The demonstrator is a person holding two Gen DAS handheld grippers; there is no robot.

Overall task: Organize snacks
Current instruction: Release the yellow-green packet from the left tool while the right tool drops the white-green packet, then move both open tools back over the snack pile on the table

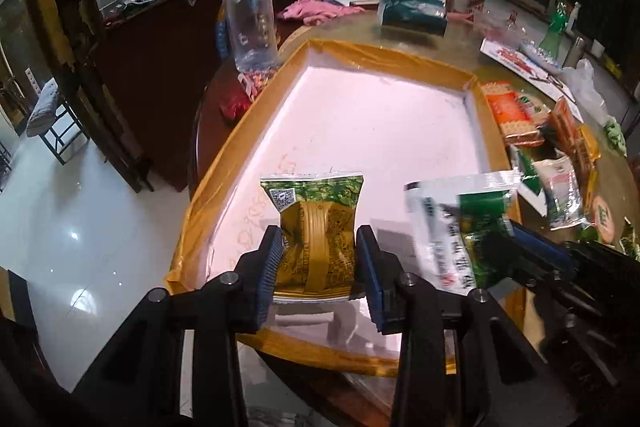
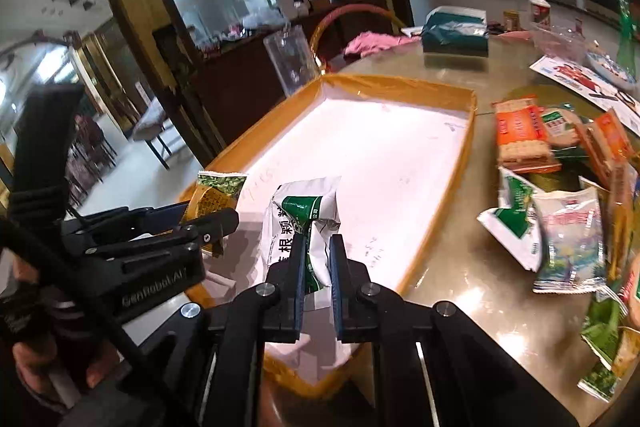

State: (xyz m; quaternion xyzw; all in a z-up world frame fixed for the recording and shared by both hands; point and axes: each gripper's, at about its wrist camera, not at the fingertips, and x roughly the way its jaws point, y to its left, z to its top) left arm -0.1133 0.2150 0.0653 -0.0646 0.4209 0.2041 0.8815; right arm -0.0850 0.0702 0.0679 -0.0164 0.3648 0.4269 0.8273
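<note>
Above the near end of the white tray (image 1: 400,123) with yellow-taped walls, the left gripper (image 1: 318,267) pinches a gold-and-green snack packet (image 1: 316,227), crinkled, with a QR code near its top. To its right, the right gripper (image 2: 317,267) has its fingers pressed onto a creased white-and-green sachet (image 2: 296,219). Farther right, a pile of snack packets (image 2: 560,195) lies on the glossy counter (image 2: 460,307).
</note>
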